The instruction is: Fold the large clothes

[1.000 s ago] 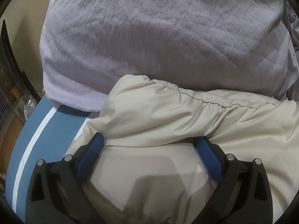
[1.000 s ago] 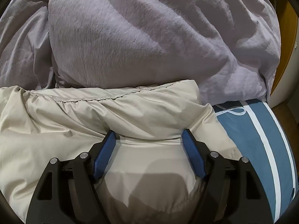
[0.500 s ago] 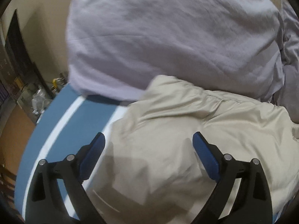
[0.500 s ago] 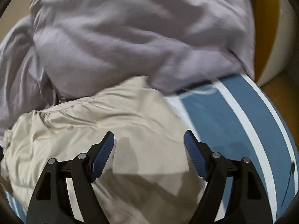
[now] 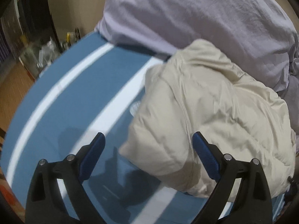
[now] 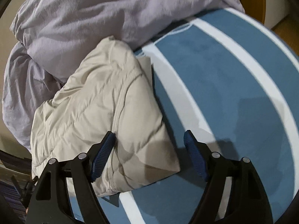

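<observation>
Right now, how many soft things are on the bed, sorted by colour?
Beige: 1, the puffy jacket, folded up
Lilac: 1, the rumpled quilt behind it
Blue with white stripes: 1, the bedsheet underneath
Total: 3

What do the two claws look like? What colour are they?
Both look the same. The left claw and the right claw each have two black plastic fingers shaped like a V, with cut-out holes and round silver bolts. The inner pads are dark blue and bumpy. No cables, sleeves or hands show.
</observation>
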A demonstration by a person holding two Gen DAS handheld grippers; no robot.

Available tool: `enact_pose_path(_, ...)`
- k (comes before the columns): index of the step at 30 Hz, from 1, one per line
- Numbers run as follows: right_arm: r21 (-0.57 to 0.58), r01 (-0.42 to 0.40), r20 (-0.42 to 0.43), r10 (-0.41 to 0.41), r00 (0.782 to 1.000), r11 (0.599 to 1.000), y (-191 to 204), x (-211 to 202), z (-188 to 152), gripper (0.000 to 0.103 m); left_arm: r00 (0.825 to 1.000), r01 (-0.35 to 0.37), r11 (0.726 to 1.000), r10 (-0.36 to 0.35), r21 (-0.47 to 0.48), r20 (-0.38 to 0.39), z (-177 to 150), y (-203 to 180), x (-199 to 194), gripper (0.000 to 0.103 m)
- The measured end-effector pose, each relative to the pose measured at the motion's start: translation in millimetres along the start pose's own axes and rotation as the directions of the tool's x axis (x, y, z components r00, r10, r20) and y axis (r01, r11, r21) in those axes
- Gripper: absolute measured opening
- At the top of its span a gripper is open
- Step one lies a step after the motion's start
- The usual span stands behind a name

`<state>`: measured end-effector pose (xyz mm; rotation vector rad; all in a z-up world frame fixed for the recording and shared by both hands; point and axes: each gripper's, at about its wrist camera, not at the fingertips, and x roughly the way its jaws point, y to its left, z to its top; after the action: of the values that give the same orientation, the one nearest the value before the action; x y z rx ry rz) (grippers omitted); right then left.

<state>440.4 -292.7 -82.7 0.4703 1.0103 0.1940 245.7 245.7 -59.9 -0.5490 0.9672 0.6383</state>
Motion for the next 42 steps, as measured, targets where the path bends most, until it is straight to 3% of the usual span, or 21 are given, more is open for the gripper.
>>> enact_pose_path(2,0.018,-0.029,-0.001,0.029,1.000,0.999,0.6,1.4,-4.3,0.061,1.000,0.021,0.999,-0.021,-0.033,-0.020,-2.9,-0.5,5.3,0.091)
enact_pose_path(5,0.031,-0.031,0.008,0.031,0.999,0.999,3.7,1.5,-6.7,0.050,0.995,0.088,0.992,-0.091,-0.089,-0.030,-2.8,-1.2,9.9,0.071)
enact_pose_path(9,0.020,-0.029,0.025,0.029,0.999,0.999,11.8,-7.7,-8.9,0.033,0.994,0.110,0.989,-0.111,-0.099,0.003,-1.1,-6.0,2.1,0.045)
enact_pose_path(14,0.001,-0.039,0.054,0.039,0.998,0.999,20.8,-24.2,-15.9,0.026,0.990,0.141,0.986,-0.138,-0.085,0.040,-2.7,-4.8,-16.6,0.031)
enact_pose_path(20,-0.028,-0.072,0.047,0.073,0.996,0.997,23.9,-40.4,-40.3,0.025,0.987,0.151,0.986,-0.146,-0.070,0.069,-13.6,21.5,-45.1,0.030)
enact_pose_path(34,-0.078,-0.131,0.001,0.132,0.991,0.988,14.0,-73.1,-136.1,0.025,0.988,0.144,0.984,-0.137,-0.106,0.072,-85.1,125.2,-91.9,0.031)
enact_pose_path(38,-0.129,-0.114,-0.010,0.114,0.993,0.985,14.3,-77.8,-144.8,0.029,0.992,0.118,0.985,-0.111,-0.124,0.061,-93.5,131.6,-91.2,0.037)
enact_pose_path(41,-0.150,-0.067,0.015,0.070,0.997,0.986,17.4,-85.2,-143.3,0.035,0.996,0.077,0.988,-0.069,-0.136,0.063,-95.9,129.4,-91.7,0.045)
enact_pose_path(42,-0.162,-0.046,0.032,0.052,0.998,0.986,19.1,-88.6,-142.8,0.041,0.996,0.068,0.988,-0.061,-0.140,0.061,-96.6,129.3,-91.6,0.052)
